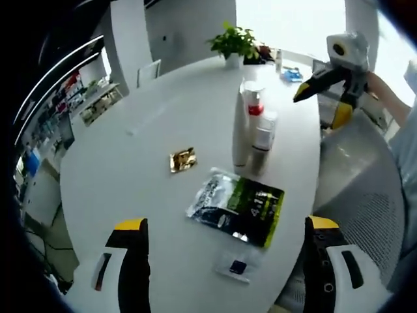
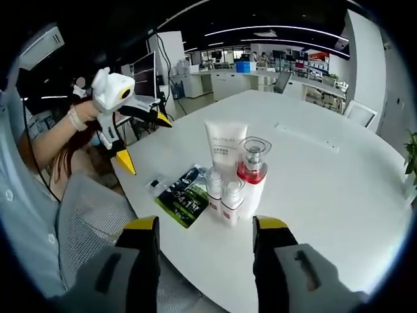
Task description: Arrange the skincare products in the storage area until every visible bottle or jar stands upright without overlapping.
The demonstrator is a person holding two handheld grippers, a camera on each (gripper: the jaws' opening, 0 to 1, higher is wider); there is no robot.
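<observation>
Several skincare products stand upright in a tight cluster on the white table: a tall white tube, a red-banded bottle with a clear cap and two small white bottles. In the left gripper view the same cluster stands beyond a green and black sachet. My left gripper is open, well short of the cluster, above the sachet. My right gripper is open just before the small bottles. Both hold nothing.
A gold foil packet and a small clear packet lie loose on the table. A potted plant stands at the far end. A grey mesh chair sits at the table's edge beside the person. The other gripper shows in each view.
</observation>
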